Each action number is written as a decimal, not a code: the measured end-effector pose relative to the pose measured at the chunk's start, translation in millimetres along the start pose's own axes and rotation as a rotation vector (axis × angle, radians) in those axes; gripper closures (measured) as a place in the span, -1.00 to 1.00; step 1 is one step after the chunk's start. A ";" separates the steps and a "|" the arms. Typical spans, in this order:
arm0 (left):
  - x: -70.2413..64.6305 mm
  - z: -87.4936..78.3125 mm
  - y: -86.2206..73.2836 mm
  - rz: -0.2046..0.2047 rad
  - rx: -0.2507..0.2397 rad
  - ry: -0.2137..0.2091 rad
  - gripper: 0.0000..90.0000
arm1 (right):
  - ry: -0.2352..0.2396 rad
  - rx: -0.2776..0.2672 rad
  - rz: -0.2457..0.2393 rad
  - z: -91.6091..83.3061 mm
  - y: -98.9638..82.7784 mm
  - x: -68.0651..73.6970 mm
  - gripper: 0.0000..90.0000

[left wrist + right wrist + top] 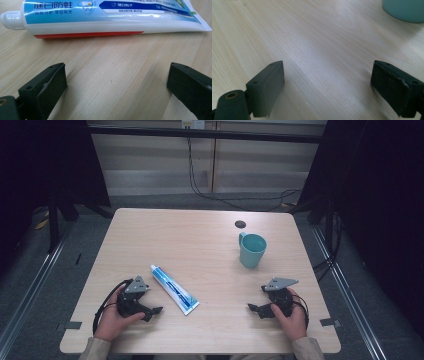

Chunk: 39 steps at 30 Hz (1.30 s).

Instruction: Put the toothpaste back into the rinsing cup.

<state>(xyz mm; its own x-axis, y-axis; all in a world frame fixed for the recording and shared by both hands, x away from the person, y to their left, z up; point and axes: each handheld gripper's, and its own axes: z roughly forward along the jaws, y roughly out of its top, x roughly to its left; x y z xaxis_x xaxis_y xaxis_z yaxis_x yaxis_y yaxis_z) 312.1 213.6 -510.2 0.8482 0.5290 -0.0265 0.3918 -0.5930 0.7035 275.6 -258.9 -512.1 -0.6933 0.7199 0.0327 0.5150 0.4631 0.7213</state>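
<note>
A blue and white toothpaste tube (174, 289) lies flat on the wooden table (200, 245), cap toward the far left. In the left gripper view the toothpaste tube (107, 17) stretches across the top, beyond the jaws. My left gripper (154, 312) rests on the table just left of the tube, open, nothing between its jaws; up close the left gripper (116, 80) frames bare wood. A teal mug (251, 250) stands upright at the right. My right gripper (256, 309) sits in front of it, open and empty. In its own view the right gripper (327, 83) faces wood, with the mug (404, 10) at the top right.
A small dark round hole (240, 224) sits in the tabletop behind the mug. Cables hang at the back wall beyond the far edge. Bare wood spreads across the middle and far left of the table.
</note>
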 end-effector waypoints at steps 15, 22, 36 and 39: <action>4.8 0.4 9.7 0.011 0.073 -0.006 -0.90 | 0.002 0.000 0.000 -0.1 0.0 -0.3 -0.75; 9.9 -5.6 25.8 0.081 0.168 0.024 -0.67 | 0.004 -0.002 0.004 -0.2 0.0 -0.7 -0.75; 10.1 -5.9 56.8 0.237 0.327 0.031 -0.66 | 0.008 0.000 0.010 -0.7 -0.1 -1.2 -0.75; 9.9 -5.2 64.8 0.265 0.345 0.031 -0.66 | 0.012 -0.004 0.010 -0.6 -0.2 -1.8 -0.75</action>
<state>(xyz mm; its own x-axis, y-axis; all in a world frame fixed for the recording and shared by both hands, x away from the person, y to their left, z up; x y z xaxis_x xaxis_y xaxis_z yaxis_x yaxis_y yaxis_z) 344.1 183.6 -461.2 0.9265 0.3458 0.1483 0.2623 -0.8761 0.4046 276.5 -260.6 -511.9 -0.6937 0.7186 0.0483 0.5202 0.4536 0.7237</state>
